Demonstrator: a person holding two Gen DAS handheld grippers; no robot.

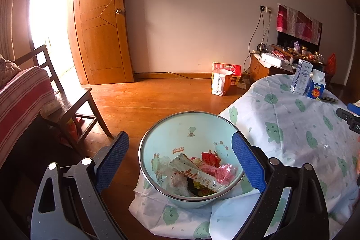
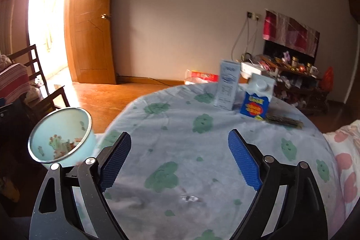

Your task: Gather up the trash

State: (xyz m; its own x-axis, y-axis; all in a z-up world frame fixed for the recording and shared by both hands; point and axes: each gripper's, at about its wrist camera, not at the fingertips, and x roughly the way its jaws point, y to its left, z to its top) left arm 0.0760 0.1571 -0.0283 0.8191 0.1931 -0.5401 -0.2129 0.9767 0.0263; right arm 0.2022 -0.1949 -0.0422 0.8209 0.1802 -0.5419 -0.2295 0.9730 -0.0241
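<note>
A pale blue bin (image 1: 186, 134) with a metal rim stands beside the round table's edge and holds several wrappers (image 1: 198, 172). My left gripper (image 1: 180, 161) is open, its blue pads on either side of the bin's mouth, holding nothing. The bin also shows at the left of the right wrist view (image 2: 60, 134). My right gripper (image 2: 180, 161) is open and empty above the tablecloth (image 2: 180, 123). At the table's far side stand a tall white carton (image 2: 227, 87) and a blue carton (image 2: 256, 100), with a dark flat wrapper (image 2: 283, 120) beside them. Both cartons show in the left wrist view, the white carton (image 1: 300, 78) and the blue carton (image 1: 316, 87).
A wooden chair (image 1: 67, 100) stands left of the bin by a striped sofa (image 1: 20, 100). Paper bags (image 1: 225, 80) sit on the wooden floor by the wall. A cluttered low cabinet (image 2: 290, 73) stands behind the table. The door (image 1: 101, 21) is open.
</note>
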